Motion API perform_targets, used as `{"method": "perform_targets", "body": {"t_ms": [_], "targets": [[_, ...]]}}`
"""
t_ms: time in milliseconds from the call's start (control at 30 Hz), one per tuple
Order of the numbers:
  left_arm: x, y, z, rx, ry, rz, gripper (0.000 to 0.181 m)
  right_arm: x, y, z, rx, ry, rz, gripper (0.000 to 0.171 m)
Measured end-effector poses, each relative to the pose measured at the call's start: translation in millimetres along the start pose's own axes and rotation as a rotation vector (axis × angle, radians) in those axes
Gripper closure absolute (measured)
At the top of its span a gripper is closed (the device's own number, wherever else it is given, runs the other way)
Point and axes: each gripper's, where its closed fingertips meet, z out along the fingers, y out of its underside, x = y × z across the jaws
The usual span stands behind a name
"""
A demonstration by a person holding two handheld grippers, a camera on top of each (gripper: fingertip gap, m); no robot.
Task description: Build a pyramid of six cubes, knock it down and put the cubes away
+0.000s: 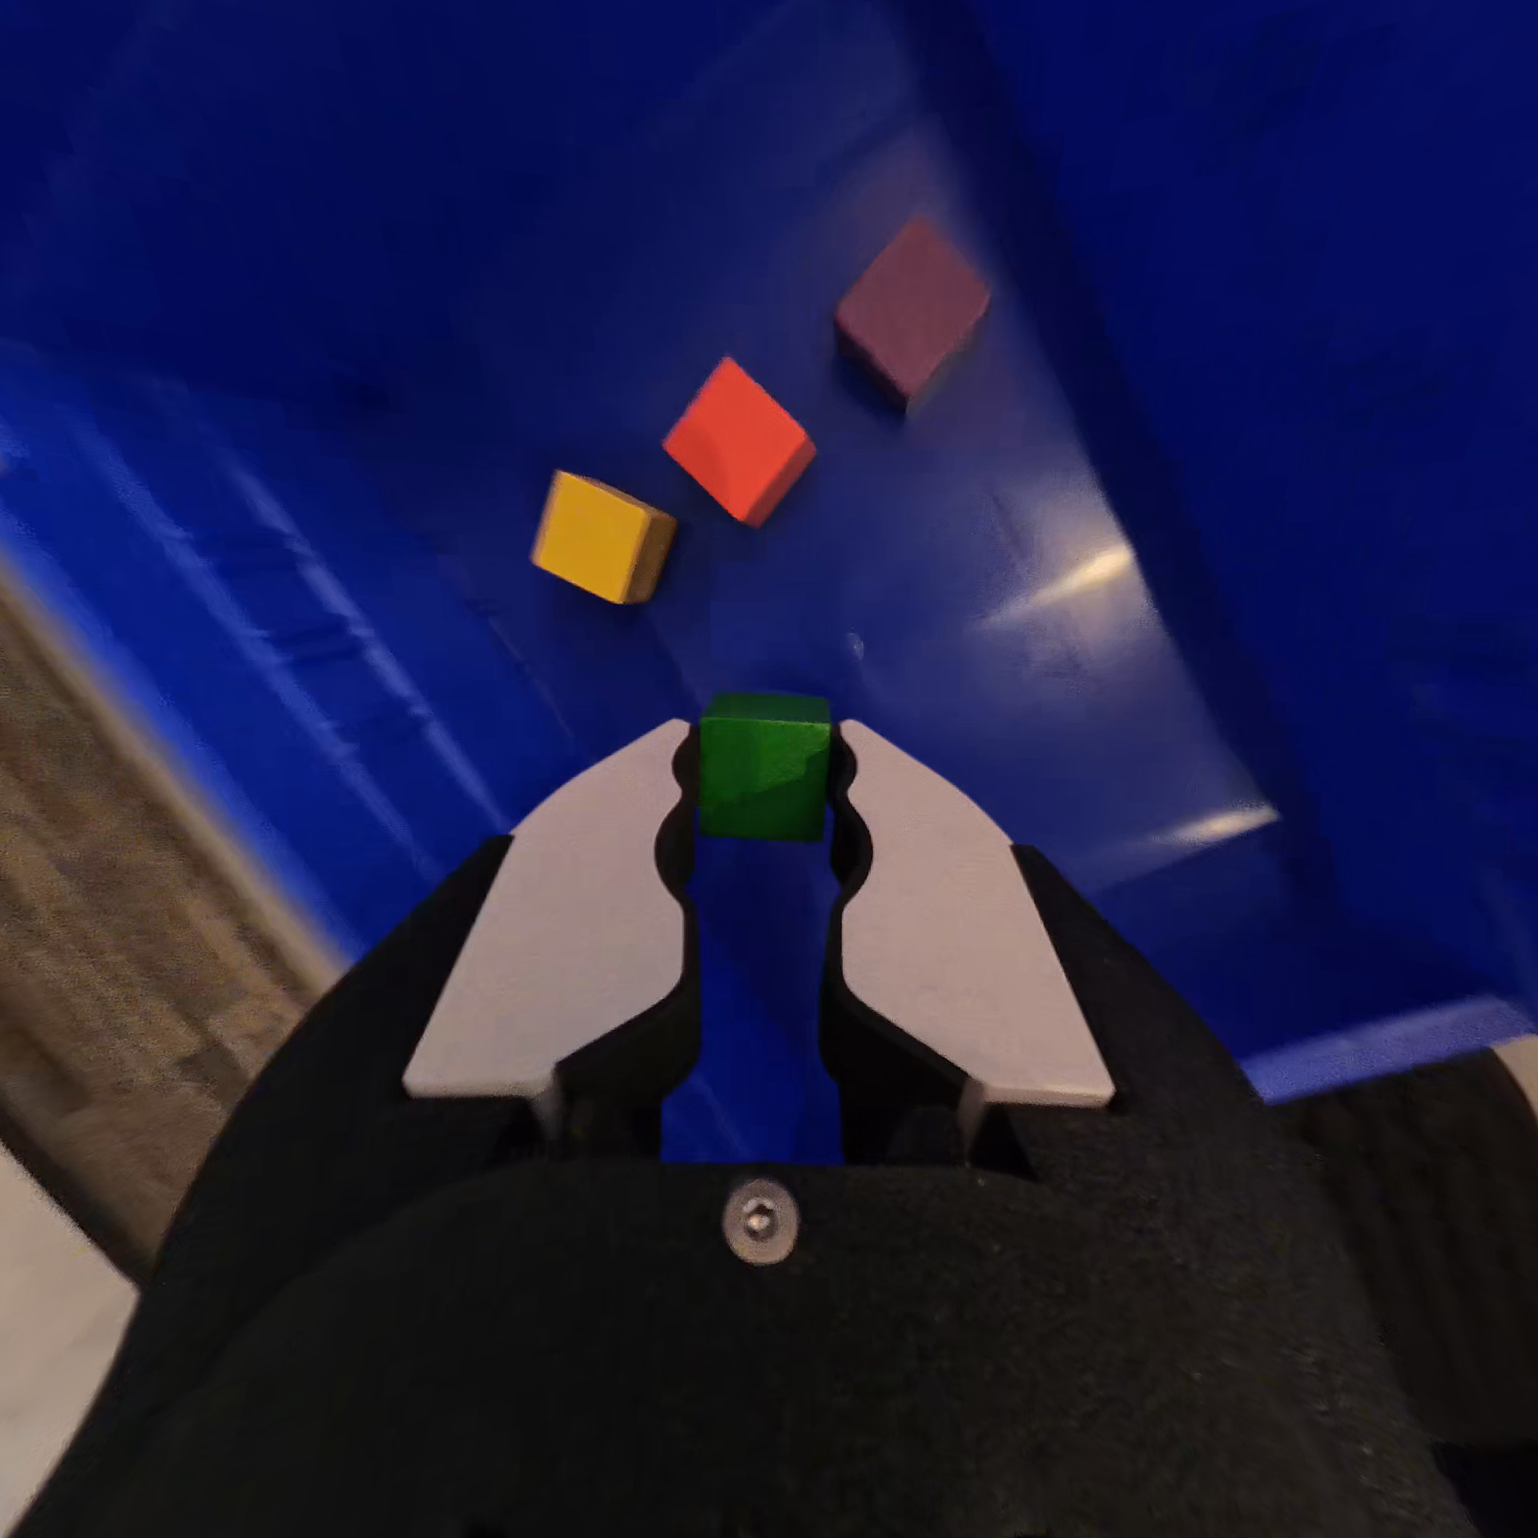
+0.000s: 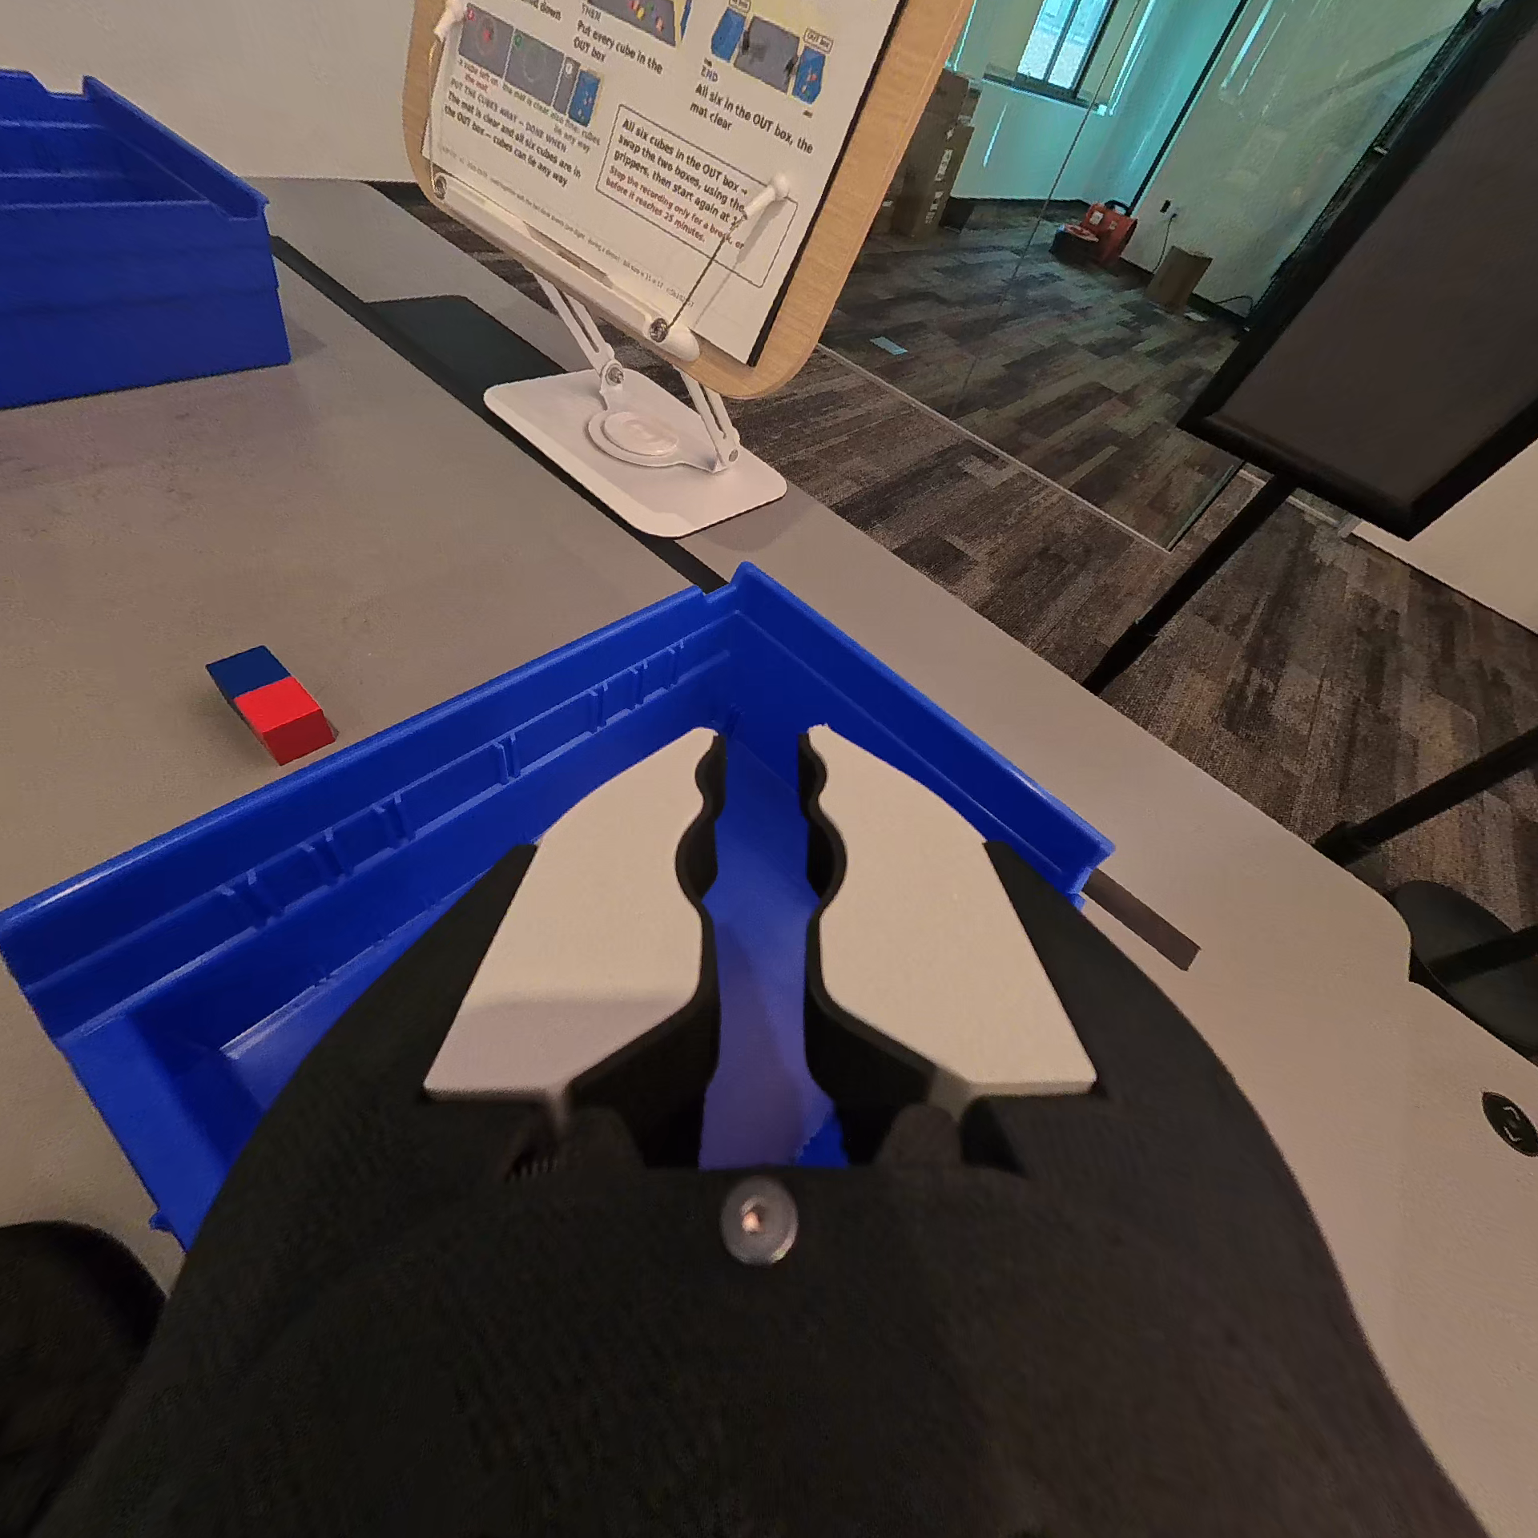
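Grey tabletop (image 2: 466, 533), matte, with a dark seam running toward its far edge. White folding stand (image 2: 641, 441) at the far edge, carrying a wood-rimmed board (image 2: 840, 250) with a printed sheet. Beyond the right edge: carpet floor (image 2: 1040, 433) in mixed grey-brown planks. Glass partition (image 2: 1165, 250) behind it, teal-lit; window (image 2: 1061, 42) bright in the far wall. Cardboard boxes (image 2: 940, 158) stacked by the glass. Dark panel (image 2: 1398, 316) on black legs, right. Pale wall (image 2: 275, 75) upper left.
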Motion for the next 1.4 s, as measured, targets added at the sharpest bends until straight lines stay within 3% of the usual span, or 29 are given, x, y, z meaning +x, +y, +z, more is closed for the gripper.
{"method": "perform_targets", "body": {"t_ms": [100, 167, 233, 300, 400, 500, 600, 733, 1400], "targets": [[12, -45, -72, 0.186, -0.079, 0.071, 0.152, 2, -1, 1, -0.003, 0.007, -0.006, 0.154], [53, -81, -117, 0.340, -0.041, 0.167, 0.152, 3, -1, 2, -0.011, 0.009, -0.011, 0.154], [117, -108, -140, 0.434, 0.062, 0.309, 0.153, 4, 0, 3, -0.025, 0.013, -0.019, 0.154], [181, -120, -130, 0.424, 0.155, 0.463, 0.153, 4, 1, 2, -0.033, 0.019, -0.021, 0.154], [252, -123, -68, 0.295, 0.162, 0.686, 0.153, 3, 1, -2, -0.024, 0.021, -0.018, 0.154], [292, -121, -10, 0.160, 0.170, 0.810, 0.153, 3, -1, -6, -0.011, 0.026, -0.013, 0.154], [326, -129, 12, 0.139, 0.281, 0.856, 0.153, 3, -1, -7, -0.001, 0.023, -0.009, 0.154], [339, -134, 27, 0.115, 0.309, 0.950, 0.153, 0, -1, -6, -0.004, 0.015, -0.013, 0.154], [352, -150, 35, 0.137, 0.390, 0.934, 0.153, 0, -1, -3, -0.016, 0.001, -0.020, 0.154]]}}
